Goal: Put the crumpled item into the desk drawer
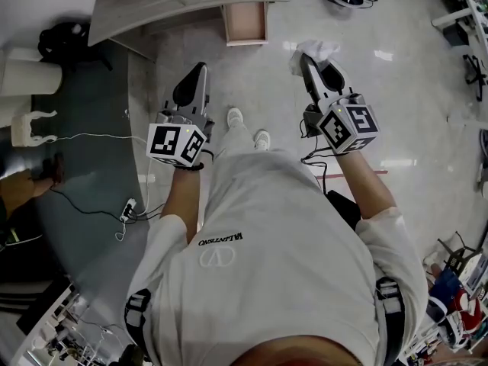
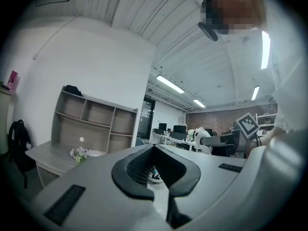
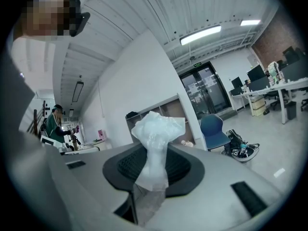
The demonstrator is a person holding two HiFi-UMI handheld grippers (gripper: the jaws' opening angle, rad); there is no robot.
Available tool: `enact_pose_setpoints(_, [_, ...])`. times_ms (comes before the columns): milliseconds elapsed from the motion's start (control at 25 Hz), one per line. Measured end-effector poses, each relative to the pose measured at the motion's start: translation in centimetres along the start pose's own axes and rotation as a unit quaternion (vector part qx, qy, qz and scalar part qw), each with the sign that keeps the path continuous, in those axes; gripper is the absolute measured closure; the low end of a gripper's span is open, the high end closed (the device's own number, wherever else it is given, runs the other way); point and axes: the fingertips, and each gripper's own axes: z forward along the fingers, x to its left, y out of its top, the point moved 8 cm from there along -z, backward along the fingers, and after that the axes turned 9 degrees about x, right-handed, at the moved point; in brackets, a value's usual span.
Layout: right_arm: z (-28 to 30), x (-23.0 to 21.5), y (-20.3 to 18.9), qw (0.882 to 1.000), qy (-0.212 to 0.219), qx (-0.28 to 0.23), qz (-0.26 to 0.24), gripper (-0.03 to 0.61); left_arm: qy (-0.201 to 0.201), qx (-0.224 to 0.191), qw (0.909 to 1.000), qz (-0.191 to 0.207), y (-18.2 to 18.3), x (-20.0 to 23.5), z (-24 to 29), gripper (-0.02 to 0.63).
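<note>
A white crumpled item point(image 1: 322, 49) sticks out past the tip of my right gripper point(image 1: 306, 58), which is shut on it. In the right gripper view the crumpled item point(image 3: 157, 134) stands up between the black pads, pinched at its lower part. My left gripper point(image 1: 200, 71) is held at the same height, shut, with nothing in it; in its own view the left gripper point(image 2: 154, 170) shows only floor through the pads. The desk point(image 1: 152, 10) lies ahead. Its pinkish drawer point(image 1: 245, 23) is pulled open, ahead of and between the two grippers.
A black backpack point(image 1: 65, 40) leans by the desk's left end. A white cable and power strip point(image 1: 128, 208) lie on the grey floor at left. A shelf unit point(image 2: 91, 124) stands on the desk. A blue chair point(image 3: 214, 129) and bags point(image 3: 240, 148) are further off.
</note>
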Motion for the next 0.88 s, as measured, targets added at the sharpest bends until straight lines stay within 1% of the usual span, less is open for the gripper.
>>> enact_pose_setpoints(200, [3.8, -0.3, 0.9, 1.000, 0.003, 0.012, -0.003, 0.474, 0.001, 0.009, 0.9999, -0.005, 0.4, 2.9, 2.3, 0.612])
enact_pose_setpoints(440, [5.0, -0.7, 0.6, 1.000, -0.001, 0.013, -0.004, 0.475, -0.014, 0.007, 0.9999, -0.001, 0.4, 3.7, 4.2, 0.612])
enact_pose_setpoints(640, [6.0, -1.1, 0.4, 1.000, -0.008, 0.018, -0.003, 0.474, -0.029, 0.005, 0.9996, -0.006, 0.2, 4.2, 5.8, 0.612])
enact_pose_setpoints(720, [7.7, -1.2, 0.5, 1.000, -0.010, 0.022, -0.002, 0.474, -0.034, 0.008, 0.9993, -0.013, 0.1, 5.6, 7.0, 0.612])
enact_pose_setpoints(880, [13.3, -1.4, 1.7, 0.999, -0.013, 0.033, -0.002, 0.474, -0.041, 0.019, 0.9988, -0.020, 0.5, 10.2, 10.9, 0.612])
